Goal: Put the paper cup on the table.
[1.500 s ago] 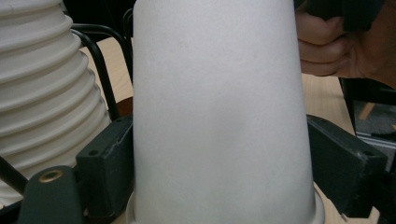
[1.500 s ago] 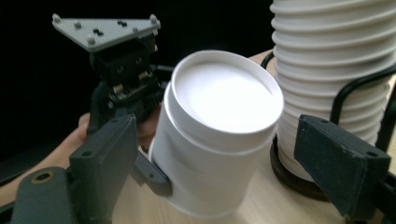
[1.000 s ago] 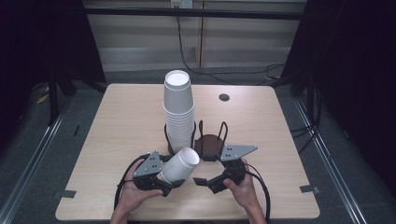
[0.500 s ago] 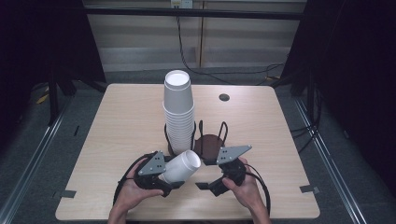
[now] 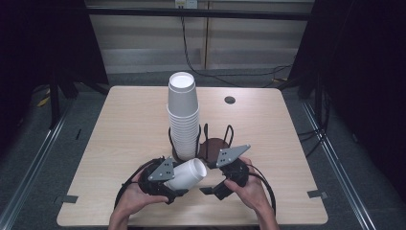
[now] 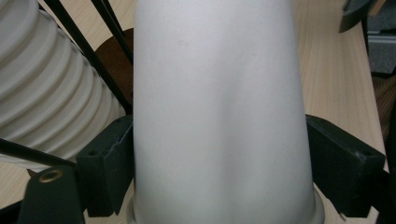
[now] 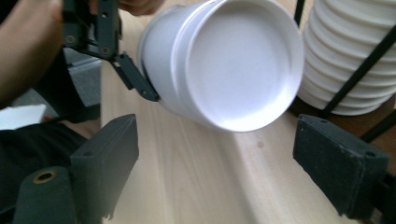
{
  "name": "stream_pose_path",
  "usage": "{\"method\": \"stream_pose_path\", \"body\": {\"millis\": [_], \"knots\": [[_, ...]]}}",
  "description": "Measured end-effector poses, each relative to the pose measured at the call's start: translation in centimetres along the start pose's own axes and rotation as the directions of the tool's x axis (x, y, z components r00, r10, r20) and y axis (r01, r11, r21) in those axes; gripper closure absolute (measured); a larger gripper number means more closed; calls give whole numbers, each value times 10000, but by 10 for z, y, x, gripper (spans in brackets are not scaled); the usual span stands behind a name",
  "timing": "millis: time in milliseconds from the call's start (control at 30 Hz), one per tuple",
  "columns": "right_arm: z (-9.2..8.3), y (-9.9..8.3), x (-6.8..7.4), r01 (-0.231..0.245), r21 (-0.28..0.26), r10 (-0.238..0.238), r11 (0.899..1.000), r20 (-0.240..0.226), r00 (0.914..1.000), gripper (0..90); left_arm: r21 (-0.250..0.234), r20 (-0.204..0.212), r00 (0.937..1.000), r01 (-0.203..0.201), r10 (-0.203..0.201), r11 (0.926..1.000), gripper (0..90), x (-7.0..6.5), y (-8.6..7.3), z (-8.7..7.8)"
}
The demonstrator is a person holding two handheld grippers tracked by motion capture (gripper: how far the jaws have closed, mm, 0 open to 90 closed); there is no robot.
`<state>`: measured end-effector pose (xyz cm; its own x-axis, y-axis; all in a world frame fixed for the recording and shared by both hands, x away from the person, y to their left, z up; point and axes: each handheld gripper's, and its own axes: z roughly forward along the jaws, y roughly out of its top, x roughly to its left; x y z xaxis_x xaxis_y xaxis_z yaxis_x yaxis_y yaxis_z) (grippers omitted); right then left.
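Jaws of the left gripper (image 6: 219, 186) clamp the white cup (image 6: 217, 112); right gripper (image 7: 229, 172) jaws stand apart before it.

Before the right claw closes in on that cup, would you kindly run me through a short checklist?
1. Left claw shut on the white cup: ok, both pads press its sides.
2. Cup's closed base faces the right claw: ok.
3. Right claw open wide enough for the cup: ok, likely, its jaws stand well apart with nothing between them.
4. Held cup apart from the cup stack in the wire holder: cannot tell, they look very near.
5. Cup undented: cannot tell, a faint crease shows in the left gripper view.
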<state>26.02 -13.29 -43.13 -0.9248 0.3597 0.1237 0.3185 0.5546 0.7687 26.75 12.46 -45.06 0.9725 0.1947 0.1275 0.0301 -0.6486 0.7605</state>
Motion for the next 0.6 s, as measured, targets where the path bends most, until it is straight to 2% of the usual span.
{"method": "stream_pose_path", "body": {"millis": [167, 333, 400, 533, 600], "knots": [[1, 4, -4, 189, 578, -198, 9981, 144, 9997, 138, 429, 46, 9998, -189, 188, 9989, 166, -1, 4, 2], [1, 8, -7, 269, 1033, -285, 9943, 140, 9995, 157, 571, 116, 9991, -409, 403, 9975, 166, -2, 9, 2], [1, 9, -8, 328, 1210, -333, 9921, 19, 9994, 158, 732, 189, 9984, -537, 524, 9959, 166, -2, 11, 2], [2, 13, -11, 344, 1630, -261, 9860, -528, 9983, 158, 1007, 219, 9970, -761, 742, 9920, 166, -3, 16, 3], [2, 15, -12, 389, 1751, -305, 9838, -503, 9983, 167, 1017, 278, 9966, -798, 773, 9916, 166, -4, 17, 3]]}}
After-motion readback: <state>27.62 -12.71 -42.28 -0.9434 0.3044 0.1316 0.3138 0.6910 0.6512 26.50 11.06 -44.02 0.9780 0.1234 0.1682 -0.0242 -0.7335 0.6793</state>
